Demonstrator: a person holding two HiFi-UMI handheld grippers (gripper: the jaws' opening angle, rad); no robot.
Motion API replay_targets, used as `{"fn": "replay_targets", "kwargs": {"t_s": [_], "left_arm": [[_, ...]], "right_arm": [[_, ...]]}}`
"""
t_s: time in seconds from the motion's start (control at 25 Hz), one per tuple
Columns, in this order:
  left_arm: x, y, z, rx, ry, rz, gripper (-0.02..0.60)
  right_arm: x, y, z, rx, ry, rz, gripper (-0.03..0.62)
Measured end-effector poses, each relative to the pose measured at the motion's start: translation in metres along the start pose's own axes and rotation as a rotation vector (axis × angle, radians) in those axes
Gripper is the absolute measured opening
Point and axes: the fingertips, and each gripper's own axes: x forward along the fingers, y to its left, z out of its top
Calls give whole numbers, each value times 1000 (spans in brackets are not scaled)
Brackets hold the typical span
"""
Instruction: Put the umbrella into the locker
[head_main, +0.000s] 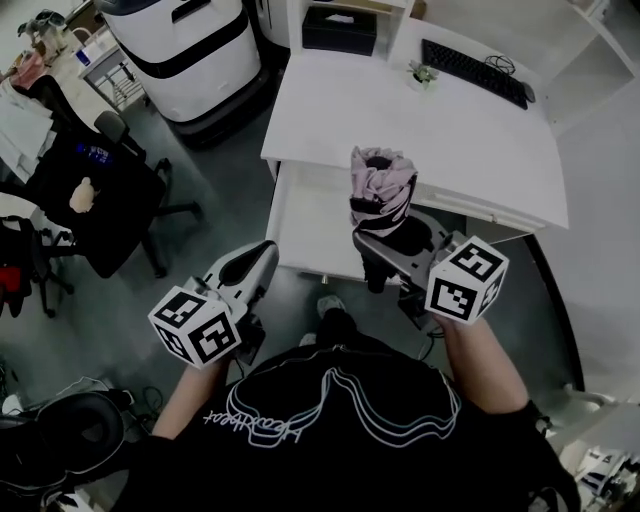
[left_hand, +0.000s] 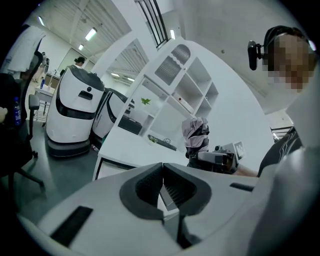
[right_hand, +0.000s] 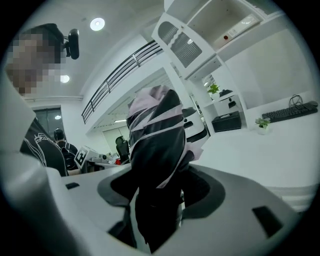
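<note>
A folded pink-and-black umbrella (head_main: 381, 190) stands upright in my right gripper (head_main: 385, 238), whose jaws are shut on its lower black part. The right gripper view shows the umbrella (right_hand: 155, 145) filling the gap of that gripper (right_hand: 155, 195). My left gripper (head_main: 262, 258) hangs lower left of it, shut with nothing between its fingers; its tips meet in the left gripper view (left_hand: 163, 172), where the umbrella (left_hand: 196, 135) appears to the right. A white low cabinet (head_main: 300, 220) sits at the desk's front edge, just beyond both grippers.
The white desk (head_main: 470, 130) bears a black keyboard (head_main: 472, 72), a small plant (head_main: 423, 73) and a black box (head_main: 340, 30). A white-and-black robot base (head_main: 190, 55) stands at the back left. A black office chair (head_main: 95, 190) is on the left.
</note>
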Motion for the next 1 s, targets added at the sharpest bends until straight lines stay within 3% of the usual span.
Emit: {"fn": "replay_targets", "kwargs": {"t_s": [0.36,1.0], "left_arm": [[3,28,12,-42,-36,105,6],[-12,92,0,-150,-27,251,6]], "right_arm": [[61,-29,-20,-206,211,57,253],[139,-89,-129,-359,565,78,253]]}}
